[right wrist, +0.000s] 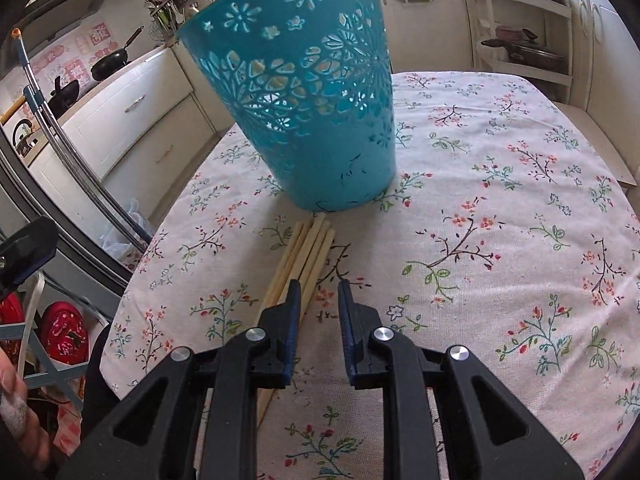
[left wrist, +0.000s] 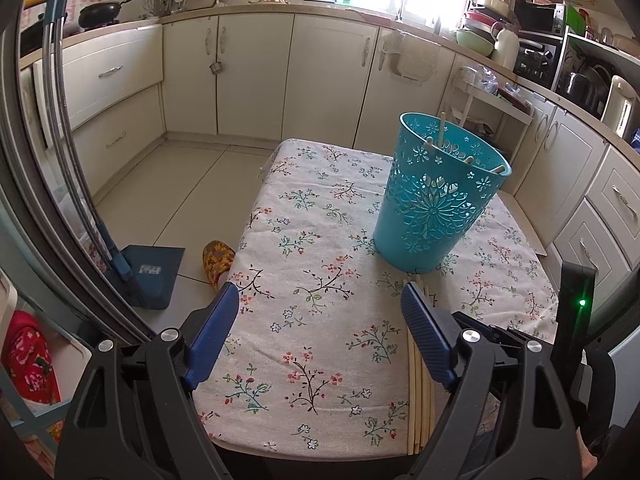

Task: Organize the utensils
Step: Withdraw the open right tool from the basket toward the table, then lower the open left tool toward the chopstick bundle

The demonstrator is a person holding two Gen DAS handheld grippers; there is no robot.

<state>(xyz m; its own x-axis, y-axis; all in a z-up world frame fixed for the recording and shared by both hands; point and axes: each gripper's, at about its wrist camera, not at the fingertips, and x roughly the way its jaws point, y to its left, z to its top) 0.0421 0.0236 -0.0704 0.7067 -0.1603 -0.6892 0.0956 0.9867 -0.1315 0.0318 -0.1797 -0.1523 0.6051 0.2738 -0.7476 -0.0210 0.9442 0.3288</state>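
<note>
Floral tablecloth (right wrist: 500,184) beneath; right hand-held gripper (right wrist: 319,286) slightly parted, seemingly empty, beside chopsticks (right wrist: 308,252).

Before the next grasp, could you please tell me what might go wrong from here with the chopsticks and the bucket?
1. The chopsticks lie bunched together on the tablecloth; the right gripper, open beside them, may pinch several or scatter them.
2. Their tips sit close to the base of the blue bucket, so lifting could nudge or tip this tall bucket.
3. The left gripper is open wide right over the same bundle, so the two grippers may collide.
</note>
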